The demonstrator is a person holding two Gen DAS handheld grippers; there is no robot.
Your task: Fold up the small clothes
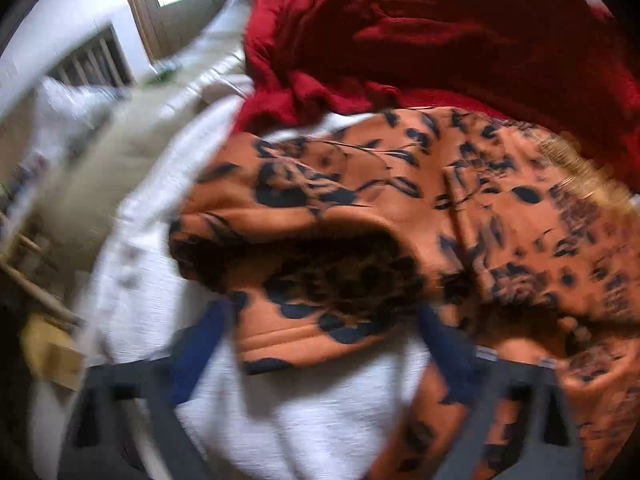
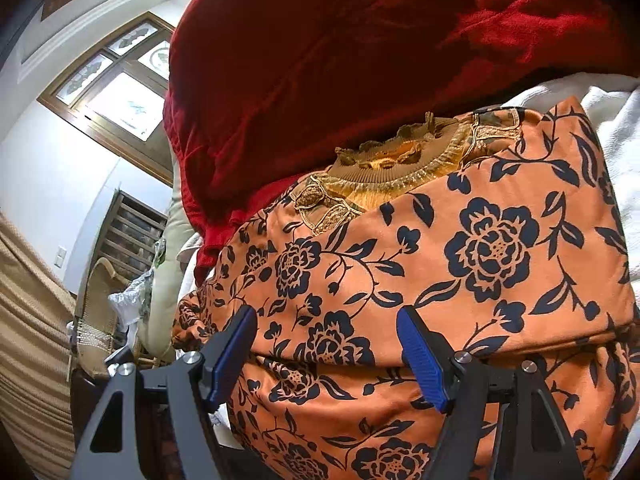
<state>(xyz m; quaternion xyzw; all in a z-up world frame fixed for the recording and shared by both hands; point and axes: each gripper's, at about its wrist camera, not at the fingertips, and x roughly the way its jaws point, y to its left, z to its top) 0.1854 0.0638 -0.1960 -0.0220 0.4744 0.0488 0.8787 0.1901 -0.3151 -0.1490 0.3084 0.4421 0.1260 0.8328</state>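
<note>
An orange garment with a dark blue flower print point(image 2: 460, 264) lies partly folded on a white sheet point(image 1: 304, 412). Its gold ribbed collar point(image 2: 404, 168) faces the far side. My right gripper point(image 2: 326, 332) is open, its blue pads point(image 2: 420, 356) low over a folded edge of the garment, holding nothing. My left gripper point(image 1: 316, 344) is open too, above the garment's near edge point(image 1: 320, 320) in a blurred left wrist view. The cloth there forms a dark hollow point(image 1: 340, 268) just ahead of the fingers.
A big red blanket point(image 2: 360, 60) is heaped right behind the garment and also shows in the left wrist view point(image 1: 440, 32). A cream pillow point(image 1: 104, 168) lies at the left. A window point(image 2: 116, 92), a shelf and a chair stand beyond the bed's left edge.
</note>
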